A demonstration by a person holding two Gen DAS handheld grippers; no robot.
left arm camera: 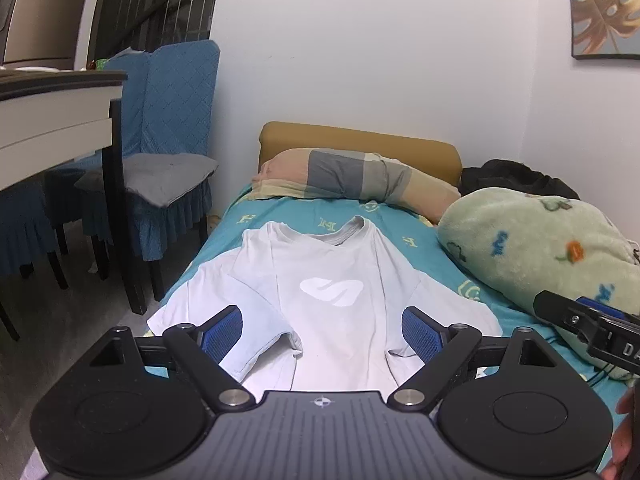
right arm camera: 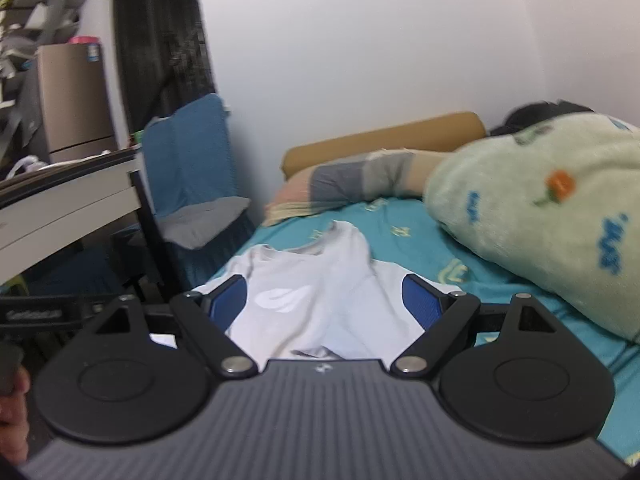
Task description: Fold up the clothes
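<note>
A soft white T-shirt (left arm camera: 320, 292) with a pale chest logo is laid flat, front up, on the teal printed bedsheet (left arm camera: 404, 236), collar toward 12 o'clock. The left gripper (left arm camera: 322, 334) and right gripper (right arm camera: 325, 306) are held spread wide above the shirt's lower half, blue ribbed pads (left arm camera: 222, 334) bare, nothing gripped. A fleecy green blanket (left arm camera: 536, 260) is bunched at 3 o'clock, a patchwork pillow (left arm camera: 352, 176) at 12, a blue-covered chair (left arm camera: 168, 160) at 10.

White T-shirt (left arm camera: 328, 292) flat, face-up, unfolded.
</note>
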